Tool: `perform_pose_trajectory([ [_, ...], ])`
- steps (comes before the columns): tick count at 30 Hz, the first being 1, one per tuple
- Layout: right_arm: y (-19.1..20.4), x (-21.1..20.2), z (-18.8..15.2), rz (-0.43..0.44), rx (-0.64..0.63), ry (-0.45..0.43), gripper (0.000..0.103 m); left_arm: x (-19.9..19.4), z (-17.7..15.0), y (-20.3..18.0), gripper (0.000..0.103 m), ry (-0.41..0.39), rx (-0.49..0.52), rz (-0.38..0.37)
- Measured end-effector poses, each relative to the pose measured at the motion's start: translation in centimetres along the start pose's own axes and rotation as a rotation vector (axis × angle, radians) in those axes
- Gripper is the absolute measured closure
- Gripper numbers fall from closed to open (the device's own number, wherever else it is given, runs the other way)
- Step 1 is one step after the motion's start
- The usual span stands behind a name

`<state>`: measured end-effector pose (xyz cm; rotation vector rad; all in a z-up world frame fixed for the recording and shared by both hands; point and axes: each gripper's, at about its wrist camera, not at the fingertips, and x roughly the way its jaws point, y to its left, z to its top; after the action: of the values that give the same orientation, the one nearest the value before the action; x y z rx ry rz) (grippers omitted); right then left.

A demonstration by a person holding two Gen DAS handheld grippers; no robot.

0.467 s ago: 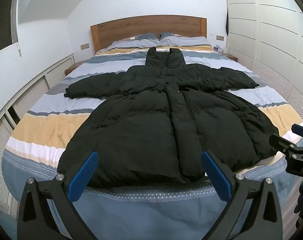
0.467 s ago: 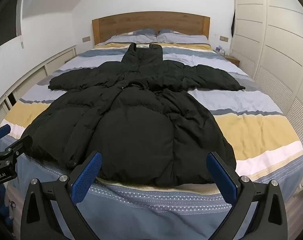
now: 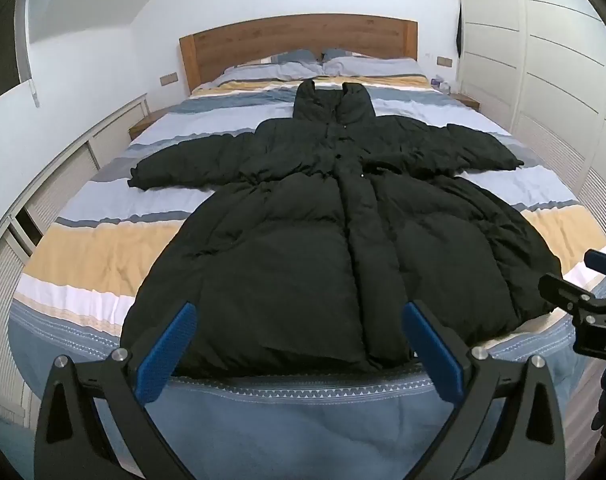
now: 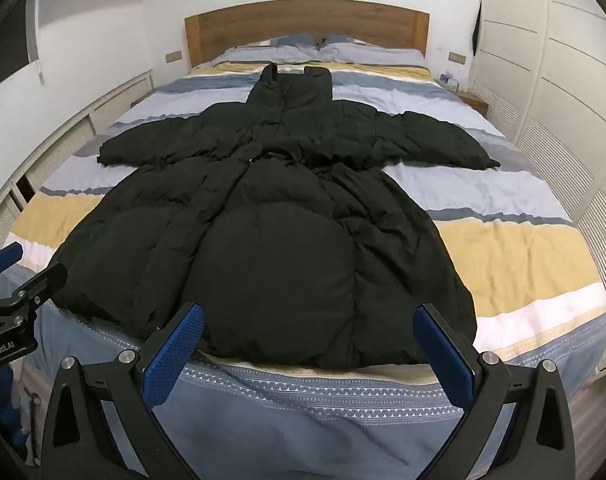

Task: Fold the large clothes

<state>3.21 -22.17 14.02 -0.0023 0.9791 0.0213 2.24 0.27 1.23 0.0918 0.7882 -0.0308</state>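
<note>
Left wrist: striped bed (image 3: 83,252), wooden headboard (image 3: 299,46), white wardrobe (image 3: 543,60).

Both grippers hanging wide open, nothing clamped.
Left gripper (image 3: 299,344) is pointing downward at the near hem of the coat (image 3: 327,240); right gripper (image 4: 309,354) is sitting just beside it, blue pads (image 4: 175,356) clear of fabric.

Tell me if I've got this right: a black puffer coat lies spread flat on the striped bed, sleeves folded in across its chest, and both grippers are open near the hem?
Not quite: the black puffer coat has its sleeves stretched straight out sideways, as the left wrist view shows. The rest holds: it lies flat on the striped bed, and the left gripper and right gripper are open near the hem.
</note>
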Motion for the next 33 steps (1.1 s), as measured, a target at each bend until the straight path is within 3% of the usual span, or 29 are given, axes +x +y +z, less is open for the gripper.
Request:
perform_pose_trajectory([
  [11,0.5,-0.8,1.0,0.0,-0.018,0.0,0.001,0.5,0.8,0.1,0.0,0.061,0.011,-0.037],
  [23,0.5,-0.1,0.9,-0.005,-0.019,0.022,0.001,2.5,0.2,-0.2,0.0,0.17,0.007,-0.148],
  [33,0.5,1.1,0.8,-0.013,-0.022,0.047,0.001,3.2,0.1,0.2,0.0,0.174,-0.014,-0.121],
])
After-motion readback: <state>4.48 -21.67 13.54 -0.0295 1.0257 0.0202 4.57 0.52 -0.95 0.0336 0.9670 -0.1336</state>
